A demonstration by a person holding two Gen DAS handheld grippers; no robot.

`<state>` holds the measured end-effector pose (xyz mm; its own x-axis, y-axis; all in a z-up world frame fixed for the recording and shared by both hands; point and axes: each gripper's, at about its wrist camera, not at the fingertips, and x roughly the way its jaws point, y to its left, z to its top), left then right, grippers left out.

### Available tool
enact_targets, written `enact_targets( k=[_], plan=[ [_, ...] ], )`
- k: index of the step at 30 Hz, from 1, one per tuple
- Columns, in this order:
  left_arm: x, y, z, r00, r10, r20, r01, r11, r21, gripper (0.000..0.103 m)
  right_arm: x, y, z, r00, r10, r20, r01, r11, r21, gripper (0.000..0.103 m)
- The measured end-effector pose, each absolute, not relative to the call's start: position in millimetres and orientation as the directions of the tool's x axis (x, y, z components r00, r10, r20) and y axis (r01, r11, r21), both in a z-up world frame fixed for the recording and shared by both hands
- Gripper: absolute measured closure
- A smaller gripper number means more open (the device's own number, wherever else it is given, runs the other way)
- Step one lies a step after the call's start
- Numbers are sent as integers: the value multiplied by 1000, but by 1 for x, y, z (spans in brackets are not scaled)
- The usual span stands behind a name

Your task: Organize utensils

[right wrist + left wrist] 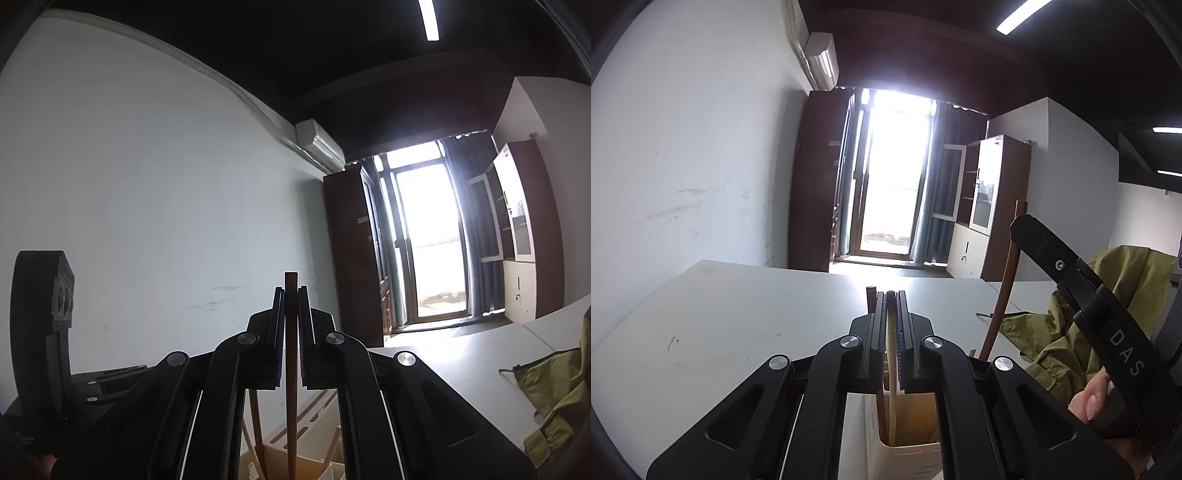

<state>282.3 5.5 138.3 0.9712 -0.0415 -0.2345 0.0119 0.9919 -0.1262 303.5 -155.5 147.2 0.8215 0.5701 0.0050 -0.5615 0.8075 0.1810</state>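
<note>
In the left wrist view my left gripper (892,295) is shut on a thin cream stick (893,387) that stands upright, its lower end inside a cream utensil holder (905,454) below the jaws. A brown stick (870,295) stands in the same holder just left of the fingers. My right gripper (290,291) is shut on a brown chopstick (291,406), held upright over the slotted cream holder (314,413). From the left wrist, that chopstick (1004,273) shows at the right, in the other gripper's black body (1108,314).
The holder stands on a white table (720,325) beside a white wall. An olive-green jacket (1126,280) lies at the table's right. A person's thumb (1091,402) shows on the right handle. More sticks (255,424) stand in the holder. The left gripper's body (40,314) rises at the left.
</note>
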Motion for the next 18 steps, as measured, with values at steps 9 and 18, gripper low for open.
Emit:
enact_targets(
  k=[9, 18],
  plan=[
    [280, 5, 129, 962, -43, -271, 16, 995, -100, 99, 305, -156, 139, 831, 555, -44, -540, 823, 179, 95],
    [283, 5, 124, 948, -51, -314, 25, 996, -86, 99, 306, -155, 132, 829, 551, -94, -531, 829, 178, 95]
  ],
)
